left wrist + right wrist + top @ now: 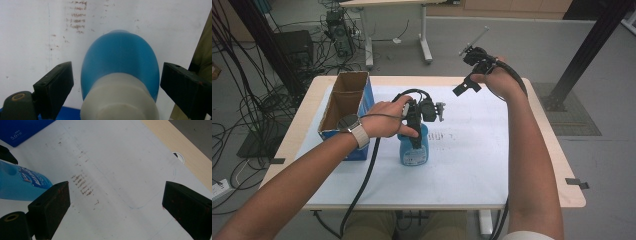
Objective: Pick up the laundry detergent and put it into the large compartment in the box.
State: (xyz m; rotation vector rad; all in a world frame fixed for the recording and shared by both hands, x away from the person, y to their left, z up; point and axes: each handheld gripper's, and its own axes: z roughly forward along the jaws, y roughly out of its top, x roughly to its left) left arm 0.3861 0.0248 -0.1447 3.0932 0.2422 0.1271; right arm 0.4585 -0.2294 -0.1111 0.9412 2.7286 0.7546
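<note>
Bottle: the blue bottle (414,146) is standing near the desk (552,145) middle.
Left gripper (417,131): hovering over its white cap (120,100) — jaws released, not touching.
Right gripper (472,75): hanging above the far edge — jaws spread, empty.

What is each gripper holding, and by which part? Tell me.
Nothing is held. The left gripper is open, its fingers on either side of the blue bottle without touching. The right gripper is open over the table.
</note>
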